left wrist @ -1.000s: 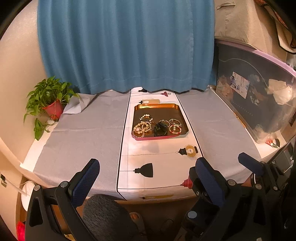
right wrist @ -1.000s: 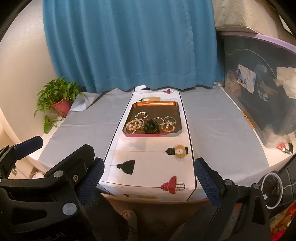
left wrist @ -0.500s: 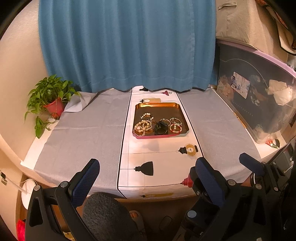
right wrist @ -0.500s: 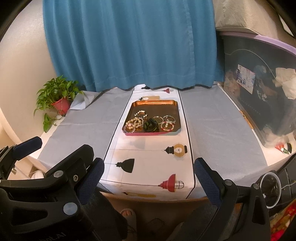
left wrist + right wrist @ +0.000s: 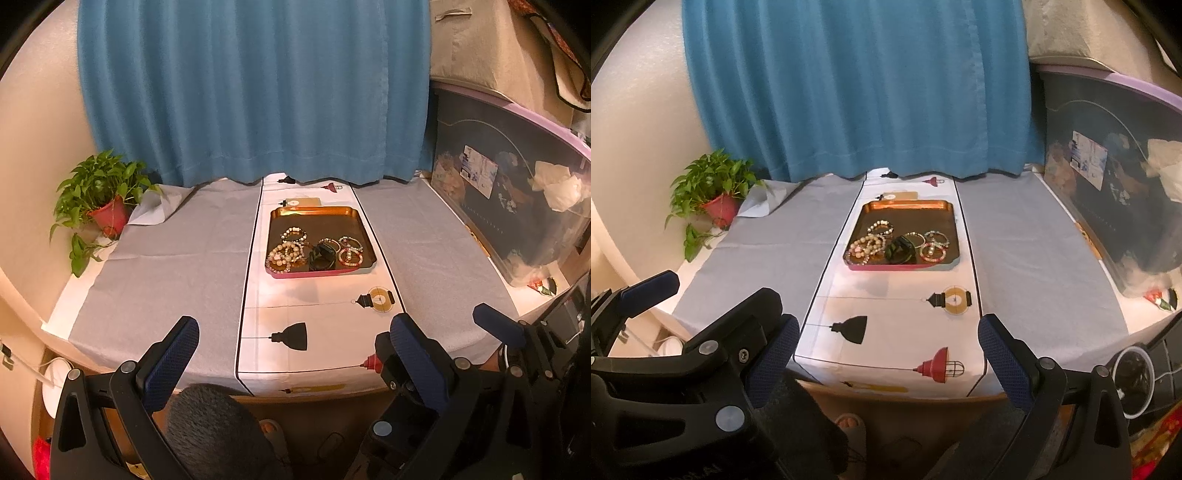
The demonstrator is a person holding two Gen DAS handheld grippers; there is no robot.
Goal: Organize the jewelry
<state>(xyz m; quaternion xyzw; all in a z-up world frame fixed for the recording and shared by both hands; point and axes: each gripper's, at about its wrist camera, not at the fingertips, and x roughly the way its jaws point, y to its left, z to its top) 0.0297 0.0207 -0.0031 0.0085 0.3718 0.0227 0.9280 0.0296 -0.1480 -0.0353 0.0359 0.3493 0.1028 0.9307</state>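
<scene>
Left wrist, beaded bracelets [image 5: 285, 251], glossy rectangular tray [image 5: 364, 236]

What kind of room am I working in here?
Probably a home room, perhaps a bedroom: a blue curtain behind the cloth-covered table, a potted plant, and a plastic storage bin of household items.

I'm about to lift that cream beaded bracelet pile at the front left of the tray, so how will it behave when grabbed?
The cream beaded bracelets look like round beads on a strand, so they will probably sag limply. They overlap in a heap on the tray, so neighbours may tangle and lift too. Smooth beads might slip from the left gripper, now open.
</scene>
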